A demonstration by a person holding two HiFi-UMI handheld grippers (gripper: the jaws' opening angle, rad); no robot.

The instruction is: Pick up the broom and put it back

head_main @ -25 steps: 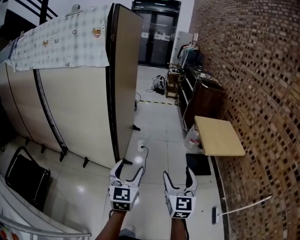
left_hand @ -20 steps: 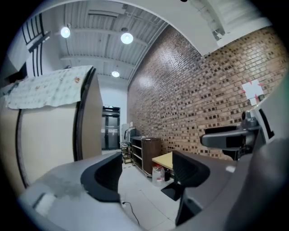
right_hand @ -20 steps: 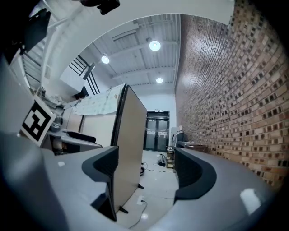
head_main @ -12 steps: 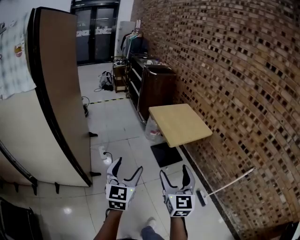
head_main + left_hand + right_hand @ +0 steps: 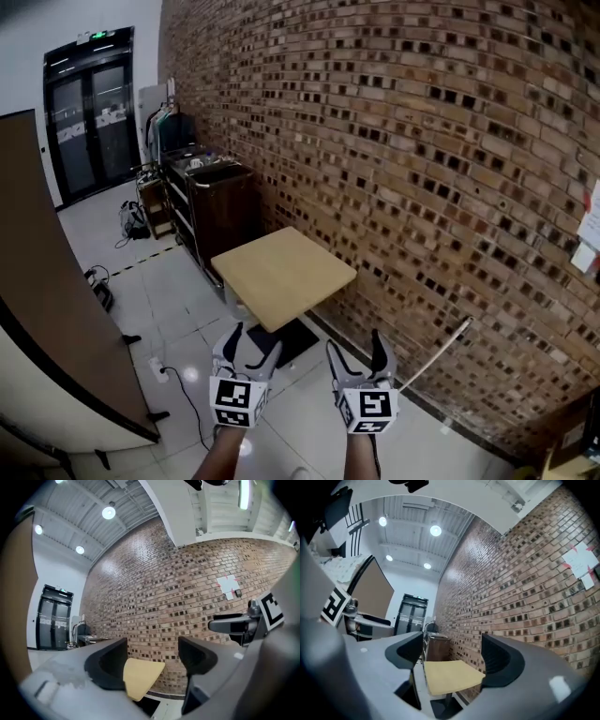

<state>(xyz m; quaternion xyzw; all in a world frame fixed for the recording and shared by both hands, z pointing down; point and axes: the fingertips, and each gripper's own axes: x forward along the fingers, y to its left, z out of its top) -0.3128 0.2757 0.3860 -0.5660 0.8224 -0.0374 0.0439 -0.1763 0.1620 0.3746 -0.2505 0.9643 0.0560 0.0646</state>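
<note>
Brick wall (image 5: pixel 422 141) fills the head view; the broom (image 5: pixel 436 354) leans on it, handle slanting up and right, just beyond the right gripper (image 5: pixel 356 345), with the left gripper (image 5: pixel 255 339) farther off. Both gripper views show jaws apart and empty, framing only the table (image 5: pixel 140 677).

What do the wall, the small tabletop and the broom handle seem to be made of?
The wall looks like rough red-brown brick: mortar lines and dark recessed gaps show. The tabletop seems pale wood or wood-look laminate, matte and evenly tan. The broom handle is thin, whitish and smooth, perhaps plastic or painted metal; unclear which.
</note>
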